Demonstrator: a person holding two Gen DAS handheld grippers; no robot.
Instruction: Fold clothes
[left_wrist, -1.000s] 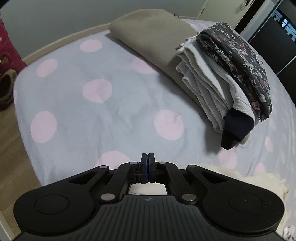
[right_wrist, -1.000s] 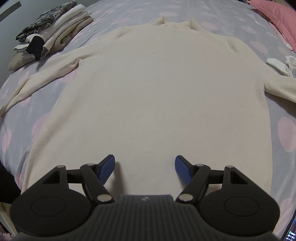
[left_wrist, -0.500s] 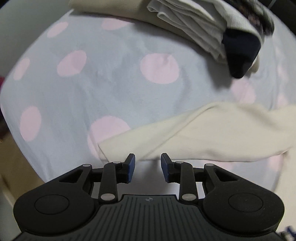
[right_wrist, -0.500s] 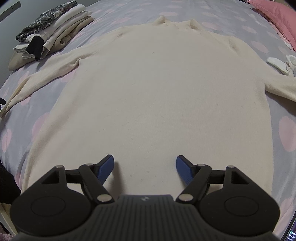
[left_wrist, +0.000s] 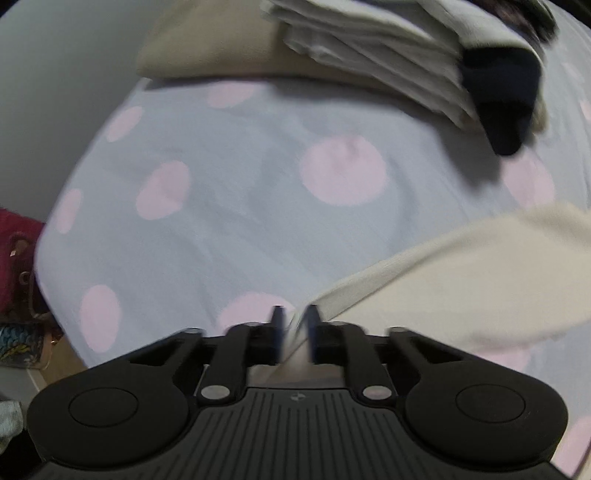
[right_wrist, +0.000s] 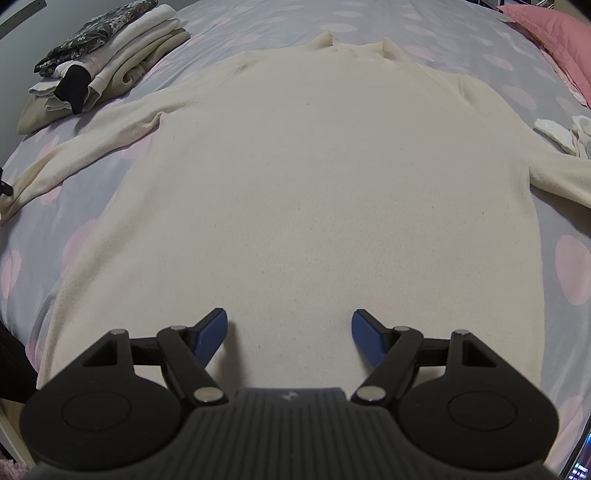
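On spotted bedding (right_wrist: 258, 22), a soft cream sweater (right_wrist: 314, 184) (finely ribbed knit) lies flat.

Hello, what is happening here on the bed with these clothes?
A person with a gripper in each hand is folding a cream long-sleeved knit sweater spread flat on a grey bedsheet with pink dots. The left gripper is closing its jaws on the cuff end of the sweater's sleeve, which lies between them. The right gripper is open over the sweater's lower part and holds nothing. A stack of folded clothes sits near the bed's corner.
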